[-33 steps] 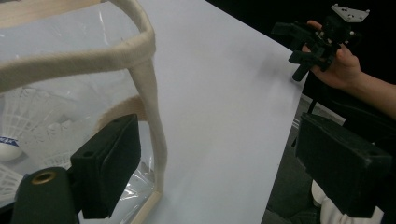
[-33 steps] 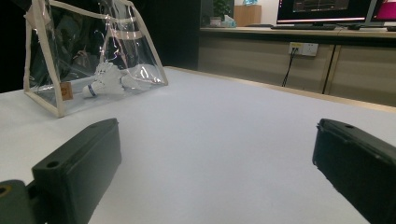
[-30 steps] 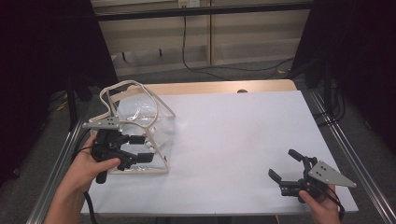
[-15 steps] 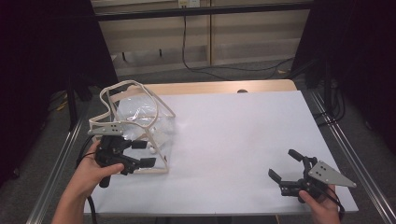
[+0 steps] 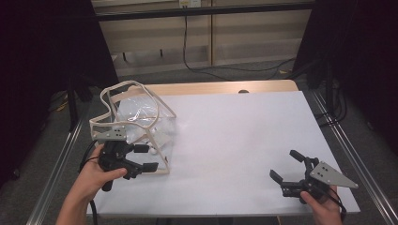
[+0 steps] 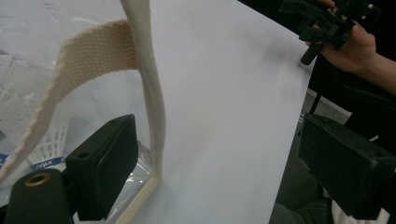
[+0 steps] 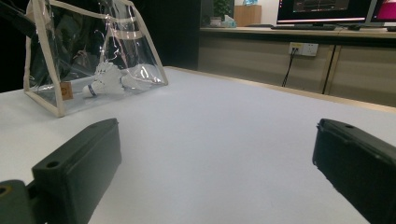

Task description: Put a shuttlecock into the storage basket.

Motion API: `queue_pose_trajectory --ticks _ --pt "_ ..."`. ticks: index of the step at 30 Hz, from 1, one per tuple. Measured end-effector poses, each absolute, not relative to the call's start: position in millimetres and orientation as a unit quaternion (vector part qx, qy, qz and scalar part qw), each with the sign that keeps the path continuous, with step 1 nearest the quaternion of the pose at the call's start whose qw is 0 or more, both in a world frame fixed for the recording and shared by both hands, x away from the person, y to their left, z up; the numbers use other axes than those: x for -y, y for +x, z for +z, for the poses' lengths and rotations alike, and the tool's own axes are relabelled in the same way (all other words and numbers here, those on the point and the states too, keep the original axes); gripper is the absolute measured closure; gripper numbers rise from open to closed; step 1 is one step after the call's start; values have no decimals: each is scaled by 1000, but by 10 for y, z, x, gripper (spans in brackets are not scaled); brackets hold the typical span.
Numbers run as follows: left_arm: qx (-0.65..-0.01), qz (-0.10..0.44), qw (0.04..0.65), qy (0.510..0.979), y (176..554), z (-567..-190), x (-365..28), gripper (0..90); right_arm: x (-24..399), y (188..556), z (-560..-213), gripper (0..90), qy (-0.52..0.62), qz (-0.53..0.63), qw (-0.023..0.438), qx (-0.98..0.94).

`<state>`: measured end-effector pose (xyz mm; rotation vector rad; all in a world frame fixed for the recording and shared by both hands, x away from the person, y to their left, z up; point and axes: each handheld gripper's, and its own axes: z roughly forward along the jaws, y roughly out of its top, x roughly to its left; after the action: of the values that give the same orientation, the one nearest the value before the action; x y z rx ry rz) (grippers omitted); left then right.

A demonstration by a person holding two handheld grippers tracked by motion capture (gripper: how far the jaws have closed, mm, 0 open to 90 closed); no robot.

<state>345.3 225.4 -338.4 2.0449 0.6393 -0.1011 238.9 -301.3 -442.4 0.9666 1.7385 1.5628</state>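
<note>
Since the earlier frames the left gripper point(image 5: 143, 158) has slid a little toward the near-left edge of the table, along the front of the clear bag point(image 5: 141, 119); the right gripper point(image 5: 284, 168) hasn't shifted, and the bag sits where it did.

Left gripper: jaws wide apart, abt as far as they go. In the left gripper view the bag's cream front corner trim point(image 6: 156, 126) rises between the two black jaws, closer to the left-hand one, but no pad presses on it (a gap shows on both sides), so nothing is held. A woven cream strap point(image 6: 70, 77) loops down on the picture's left, and a white shuttlecock point(image 6: 44, 140) w/ a blue band shows through the plastic behind that jaw.

Right gripper: also wide open, empty, low over the near-right part of the white tabletop point(image 5: 234, 140), well apart from the bag. Its own view looks across bare table to the bag at far left.

Bag: stands upright at the left side of the table, near the far-left corner of the white surface, handles arching up over its top. In the right gripper view the shuttlecock point(image 7: 105, 79) lies on its side on the bag's floor, next to a small brown tag point(image 7: 66, 91) on the front panel.
</note>
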Motion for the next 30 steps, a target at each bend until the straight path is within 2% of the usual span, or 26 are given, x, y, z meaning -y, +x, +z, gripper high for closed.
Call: queue_pose_trajectory --ticks 9,30 --pt "-258 -30 473 842 3430 -3426 -2247 113 3013 2388 -4424 8 364 589 301 -655" --pt "-252 -42 476 841 3382 -3599 -2266 102 3012 2389 -4424 8 364 589 301 -656"
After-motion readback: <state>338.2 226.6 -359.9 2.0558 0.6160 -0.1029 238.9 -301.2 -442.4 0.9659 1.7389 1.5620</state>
